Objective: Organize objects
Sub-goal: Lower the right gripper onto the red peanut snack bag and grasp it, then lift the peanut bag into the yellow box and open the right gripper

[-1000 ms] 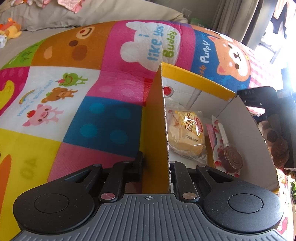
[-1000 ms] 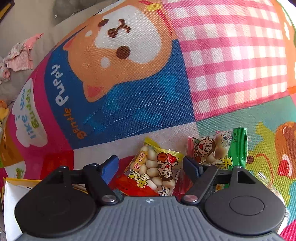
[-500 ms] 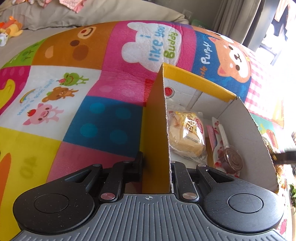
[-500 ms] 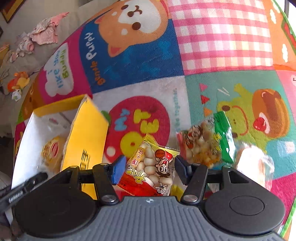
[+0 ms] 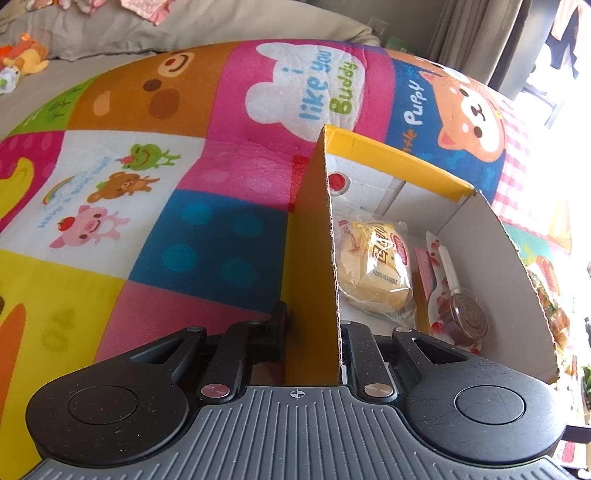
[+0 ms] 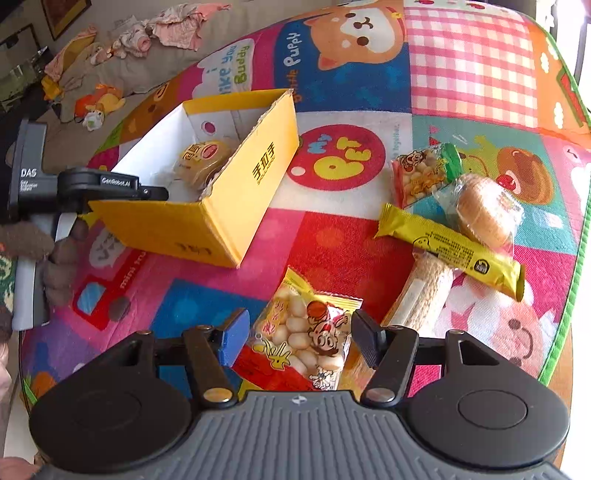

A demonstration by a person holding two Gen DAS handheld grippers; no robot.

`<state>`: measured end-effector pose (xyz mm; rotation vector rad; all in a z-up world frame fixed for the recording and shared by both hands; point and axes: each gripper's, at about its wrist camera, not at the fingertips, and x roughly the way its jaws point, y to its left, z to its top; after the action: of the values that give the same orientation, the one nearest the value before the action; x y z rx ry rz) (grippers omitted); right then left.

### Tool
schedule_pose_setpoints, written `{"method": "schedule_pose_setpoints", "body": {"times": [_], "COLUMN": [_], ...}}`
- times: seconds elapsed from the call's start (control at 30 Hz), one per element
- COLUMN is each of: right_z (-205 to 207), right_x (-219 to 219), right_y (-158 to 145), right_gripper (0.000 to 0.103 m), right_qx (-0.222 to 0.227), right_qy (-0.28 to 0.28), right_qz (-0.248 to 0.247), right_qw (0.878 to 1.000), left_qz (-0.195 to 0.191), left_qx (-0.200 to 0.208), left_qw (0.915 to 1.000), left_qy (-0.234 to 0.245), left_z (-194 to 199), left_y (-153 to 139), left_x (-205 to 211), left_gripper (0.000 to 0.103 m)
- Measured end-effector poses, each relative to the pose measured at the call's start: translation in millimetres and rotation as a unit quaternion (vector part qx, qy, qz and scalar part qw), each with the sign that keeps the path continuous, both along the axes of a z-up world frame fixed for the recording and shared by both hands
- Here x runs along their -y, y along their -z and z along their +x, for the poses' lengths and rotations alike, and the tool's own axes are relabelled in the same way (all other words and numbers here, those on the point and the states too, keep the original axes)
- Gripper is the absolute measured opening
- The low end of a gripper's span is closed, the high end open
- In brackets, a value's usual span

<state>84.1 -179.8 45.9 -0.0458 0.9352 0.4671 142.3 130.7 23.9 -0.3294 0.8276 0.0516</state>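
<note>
Gripping the near wall of the yellow box [image 5: 314, 266], the left gripper [image 5: 312, 332] has its two fingers closed on the cardboard, one outside and one inside. In the right wrist view the box's [image 6: 236, 192] long axis runs from 7 o'clock toward 1 o'clock across the play mat [image 6: 469, 66], open side up. Inside lie a wrapped bun [image 5: 376, 273] and a lollipop [image 5: 465, 314] at its 3 o'clock; part of the floor is hidden by the walls.

The right gripper [image 6: 299, 339] has its fingers spread around the snack packet [image 6: 306, 339], which sits between them with its long axis toward 12 o'clock; whether the pads touch it cannot be told. At 2 o'clock lie a yellow bar [image 6: 450, 251] over a pale wrapped stick [image 6: 421, 291], a wrapped bread roll [image 6: 484, 214] and a green-ended snack bag [image 6: 424, 173], clustered and overlapping. At 10 o'clock, soft toys [image 6: 99, 103] and clothes [image 6: 173, 29] lie on the grey bedding [image 6: 122, 77].
</note>
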Motion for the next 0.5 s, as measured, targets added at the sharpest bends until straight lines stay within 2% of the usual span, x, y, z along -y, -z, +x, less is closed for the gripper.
{"method": "schedule_pose_setpoints", "body": {"times": [0.17, 0.5], "right_z": [-16, -17], "right_x": [2, 4], "right_y": [10, 17], "right_gripper": [0.071, 0.078], "right_qx": [-0.001, 0.006], "right_qy": [-0.004, 0.015], "right_qz": [-0.001, 0.017], "right_qw": [1.0, 1.0], "left_qz": [0.016, 0.043], "left_qx": [-0.007, -0.015], "left_qw": [0.9998, 0.999], "left_qy": [0.0, 0.007], "left_z": [0, -1], "left_y": [-2, -5], "left_x": [6, 20], "left_gripper": [0.015, 0.014]}}
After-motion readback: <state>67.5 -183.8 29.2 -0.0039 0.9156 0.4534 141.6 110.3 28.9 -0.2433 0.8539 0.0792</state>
